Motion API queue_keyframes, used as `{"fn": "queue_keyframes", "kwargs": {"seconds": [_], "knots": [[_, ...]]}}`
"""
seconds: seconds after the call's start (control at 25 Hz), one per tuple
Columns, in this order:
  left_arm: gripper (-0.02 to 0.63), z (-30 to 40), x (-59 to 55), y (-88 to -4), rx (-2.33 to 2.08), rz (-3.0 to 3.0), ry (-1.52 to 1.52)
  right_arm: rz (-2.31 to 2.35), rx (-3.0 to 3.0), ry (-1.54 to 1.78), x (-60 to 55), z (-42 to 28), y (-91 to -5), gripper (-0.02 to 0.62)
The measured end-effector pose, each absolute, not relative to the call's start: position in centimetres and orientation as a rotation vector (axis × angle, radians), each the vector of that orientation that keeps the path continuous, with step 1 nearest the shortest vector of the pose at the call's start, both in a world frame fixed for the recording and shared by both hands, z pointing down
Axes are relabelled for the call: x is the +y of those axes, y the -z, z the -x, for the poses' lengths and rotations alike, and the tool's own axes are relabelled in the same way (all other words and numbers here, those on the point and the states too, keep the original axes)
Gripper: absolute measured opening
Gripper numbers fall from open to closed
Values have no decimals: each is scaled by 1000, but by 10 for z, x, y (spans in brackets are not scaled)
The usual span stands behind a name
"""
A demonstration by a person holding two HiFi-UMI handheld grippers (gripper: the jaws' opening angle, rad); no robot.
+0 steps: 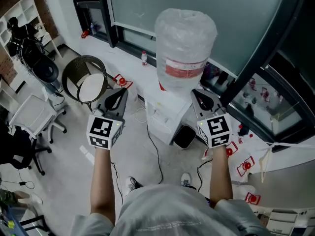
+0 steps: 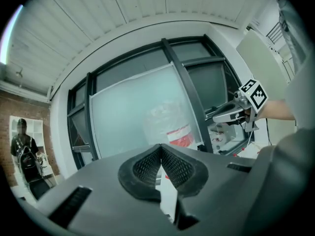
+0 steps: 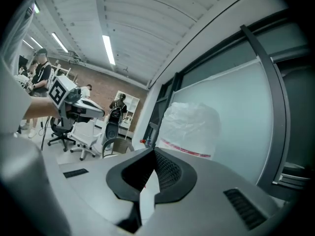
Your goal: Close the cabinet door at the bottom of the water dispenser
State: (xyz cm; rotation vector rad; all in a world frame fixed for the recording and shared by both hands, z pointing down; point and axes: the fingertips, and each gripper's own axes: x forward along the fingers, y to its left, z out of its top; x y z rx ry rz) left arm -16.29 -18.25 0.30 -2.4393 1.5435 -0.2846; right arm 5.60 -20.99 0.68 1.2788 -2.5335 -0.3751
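The white water dispenser (image 1: 165, 116) stands in front of me, seen from above, with a large clear bottle (image 1: 185, 47) on top. Its bottom cabinet door does not show from this angle. My left gripper (image 1: 117, 98) is held up to the left of the dispenser, shut and empty; its pads meet at the tip (image 2: 160, 147). To the right of the dispenser my right gripper (image 1: 202, 99) is raised to about the same height, its pads (image 3: 154, 151) also together with nothing between them. Both point level toward the bottle (image 2: 167, 124) (image 3: 191, 127). Each gripper view shows the other gripper (image 2: 219, 115) (image 3: 96, 113) off to the side.
A round mesh bin (image 1: 84, 77) stands left of the dispenser and a small black bin (image 1: 184, 136) at its right foot. Cables (image 1: 156, 156) trail over the floor. Office chairs (image 1: 35, 114) stand at the left. A dark-framed glass wall (image 1: 197, 4) is behind.
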Motion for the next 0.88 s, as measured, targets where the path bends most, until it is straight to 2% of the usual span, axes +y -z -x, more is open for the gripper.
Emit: {"fn": "queue_keyframes", "kwargs": {"seconds": [0.32, 0.88], "knots": [[20, 151, -170, 27, 1441, 2376, 288, -1278, -2533, 443, -199, -48, 9, 23], [20, 151, -180, 15, 1430, 2416, 276, -1324, -2508, 413, -205, -51, -4, 23]]}}
